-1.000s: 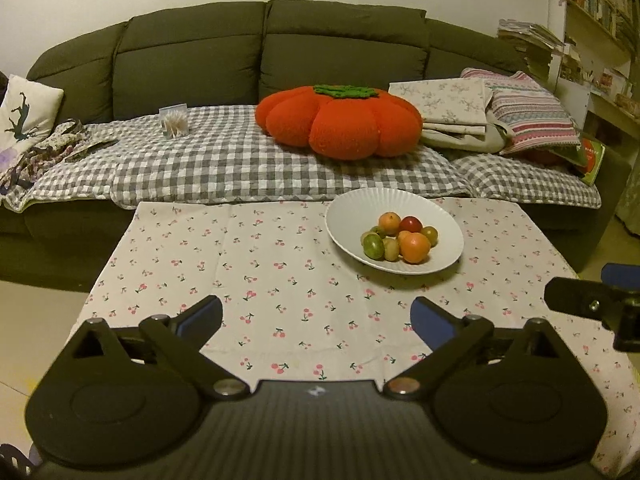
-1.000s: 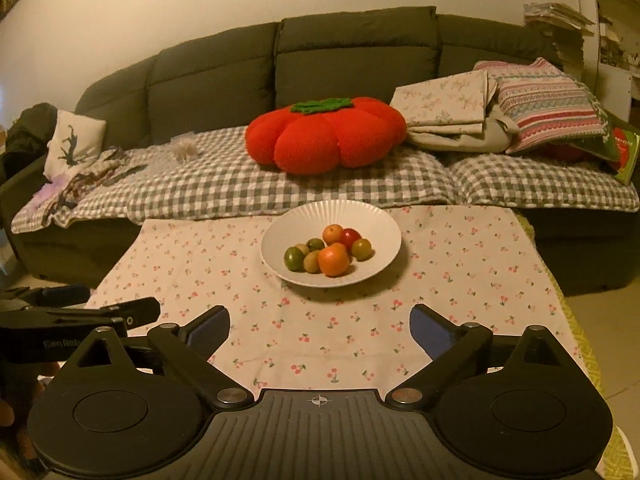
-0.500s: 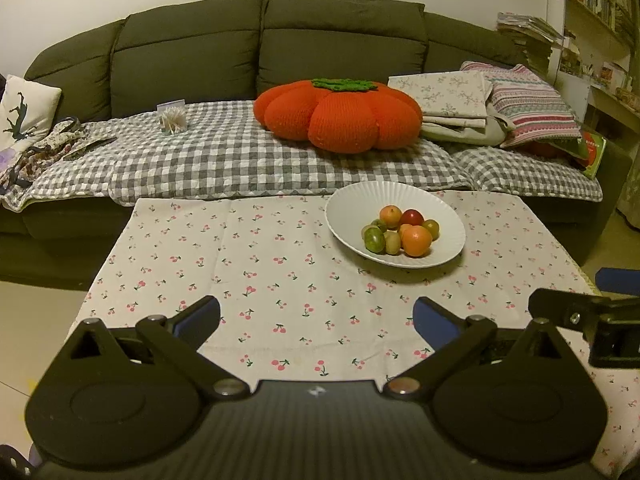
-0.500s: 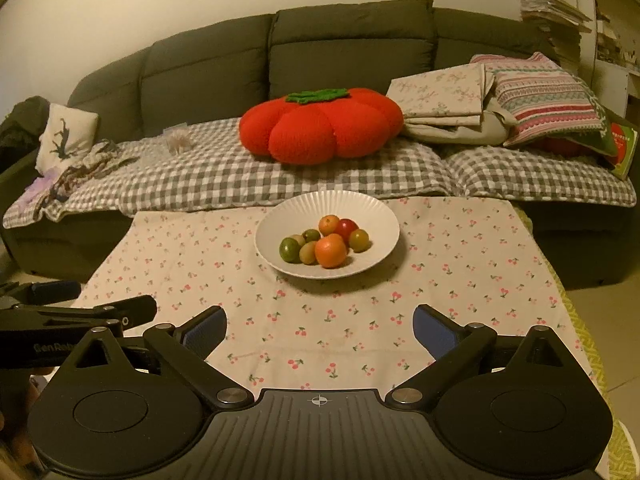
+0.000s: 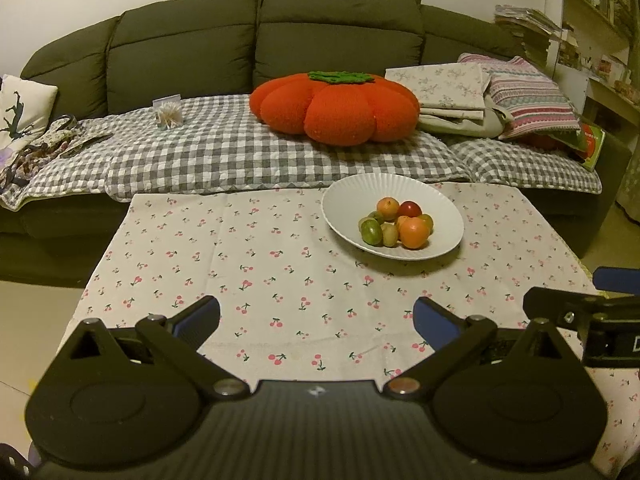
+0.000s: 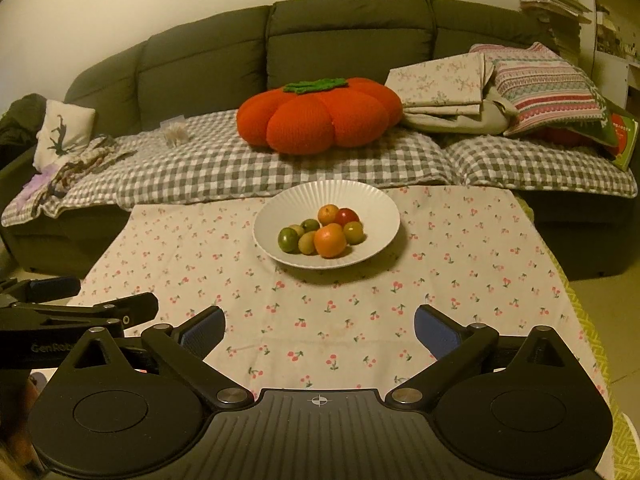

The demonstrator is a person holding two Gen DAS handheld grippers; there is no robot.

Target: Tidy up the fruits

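Fruits [image 6: 322, 232] lie heaped in a white ribbed plate [image 6: 376, 208] that sits toward the far edge of the tabletop, on a cherry-print tablecloth [image 6: 360, 300]. At the near edge, both grippers hover above the cloth, well apart from the plate. The left gripper [image 5: 316, 318] has its blue-padded fingers spread wide with nothing between them; the right gripper [image 6: 320, 326] is likewise spread wide and holds nothing. In the right wrist view the left tool's side shows at the left, with pale lettering that reads "GenRob" before it is cut off. In the plate, a large orange fruit [image 6: 330, 240] lies nearest, green ones [image 6: 288, 239] to its left, a red one [image 6: 347, 215] behind. Beyond the far edge stands a dark sofa [image 6: 348, 20] under a grey checked blanket [image 6: 248, 168], bearing an orange pumpkin-shaped cushion [image 6: 320, 118].
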